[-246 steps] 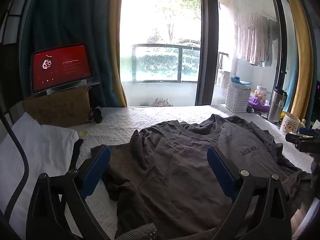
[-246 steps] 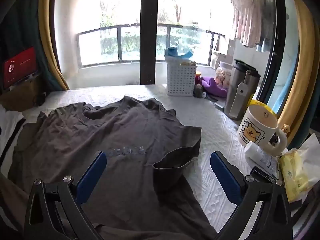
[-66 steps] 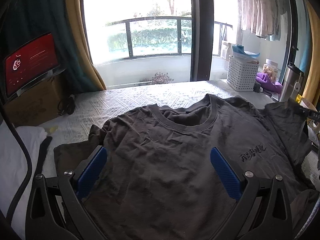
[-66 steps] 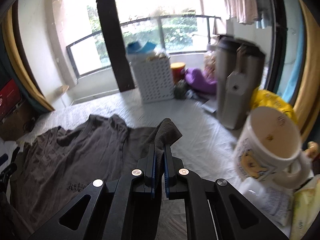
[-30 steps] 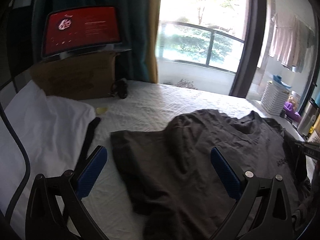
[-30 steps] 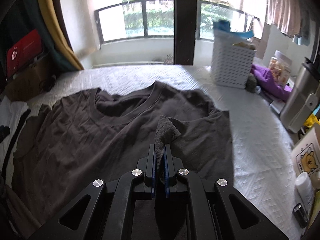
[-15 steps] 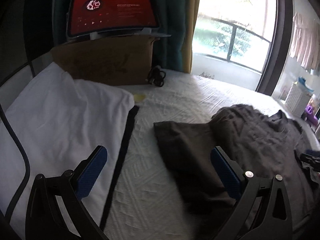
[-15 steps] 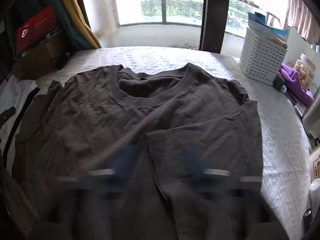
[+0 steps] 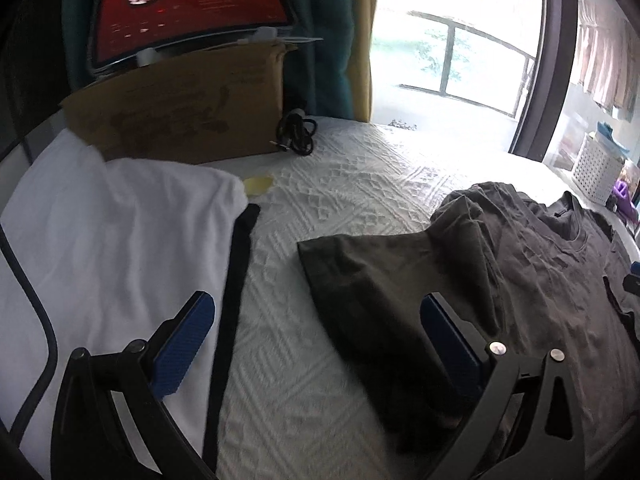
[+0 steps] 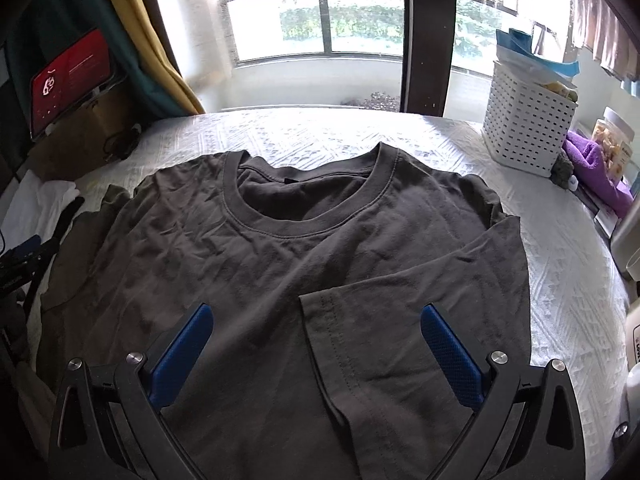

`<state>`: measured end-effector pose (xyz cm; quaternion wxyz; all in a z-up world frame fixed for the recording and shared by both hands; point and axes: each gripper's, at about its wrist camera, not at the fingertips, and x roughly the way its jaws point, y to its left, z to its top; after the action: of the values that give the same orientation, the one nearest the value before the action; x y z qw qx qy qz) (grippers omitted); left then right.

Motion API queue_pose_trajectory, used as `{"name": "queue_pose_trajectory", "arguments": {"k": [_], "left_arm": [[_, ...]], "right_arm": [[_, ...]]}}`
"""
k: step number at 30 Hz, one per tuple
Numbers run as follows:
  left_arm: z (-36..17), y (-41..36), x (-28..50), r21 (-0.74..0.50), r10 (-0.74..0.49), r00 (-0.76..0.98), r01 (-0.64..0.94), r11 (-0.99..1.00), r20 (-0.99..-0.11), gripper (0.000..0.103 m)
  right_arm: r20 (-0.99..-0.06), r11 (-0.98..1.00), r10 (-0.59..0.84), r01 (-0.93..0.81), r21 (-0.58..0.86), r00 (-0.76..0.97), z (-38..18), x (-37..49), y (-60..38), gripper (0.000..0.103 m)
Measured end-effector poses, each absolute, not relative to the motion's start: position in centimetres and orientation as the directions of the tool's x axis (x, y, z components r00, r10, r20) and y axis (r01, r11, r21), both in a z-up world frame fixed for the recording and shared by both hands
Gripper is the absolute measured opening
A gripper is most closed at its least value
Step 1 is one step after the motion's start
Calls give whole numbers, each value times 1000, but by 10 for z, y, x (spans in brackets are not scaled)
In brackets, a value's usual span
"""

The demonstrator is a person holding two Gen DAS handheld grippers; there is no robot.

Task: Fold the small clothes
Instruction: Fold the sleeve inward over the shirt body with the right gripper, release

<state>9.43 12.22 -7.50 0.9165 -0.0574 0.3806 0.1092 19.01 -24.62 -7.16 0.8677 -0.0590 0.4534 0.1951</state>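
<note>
T-shirt lies flat, its right sleeve folded inward; we hold left gripper and right gripper wide open, empty.

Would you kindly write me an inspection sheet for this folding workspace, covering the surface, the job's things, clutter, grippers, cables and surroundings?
Surface: white textured cover, mostly flat.
Job's things: dark grey T-shirt face up; right sleeve folded onto the body, left sleeve spread outward. White garment lies at the left.
Clutter: cardboard box, white basket, purple cloth, jar.
Grippers: left gripper open, over the left sleeve's edge; right gripper open, above the folded sleeve.
Cables: coiled black cable beside the box.
Surroundings: red screen, balcony window, curtains.
</note>
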Motion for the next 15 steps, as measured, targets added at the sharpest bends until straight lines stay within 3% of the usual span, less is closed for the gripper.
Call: {"name": "queue_pose_trajectory", "arguments": {"k": [3,5,8,11,12,15], "left_arm": [[-84,122,106,-17,140,662,-224,974,-737,86],[-92,128,115,-77,65,626,-196,978,-777,72],[-91,131,113,-87,68,634,-210,974,-770,64],[-89,129,110,-87,64,643,-200,976,-764,34],[-89,129,109,-102,44,645,-188,977,-763,20],[-84,129,104,-133,19,676,-173,976,-736,12]], "right_arm": [[-813,921,281,-382,79,509,-73,193,-249,103],[-817,924,274,-374,78,507,-74,195,-251,103],[-822,928,271,-363,85,500,-78,198,-254,103],[-821,930,279,-355,101,498,-79,200,-256,103],[-821,929,281,-355,103,497,-80,200,-256,103],[-816,925,291,-365,107,499,-78,199,-256,103]]}}
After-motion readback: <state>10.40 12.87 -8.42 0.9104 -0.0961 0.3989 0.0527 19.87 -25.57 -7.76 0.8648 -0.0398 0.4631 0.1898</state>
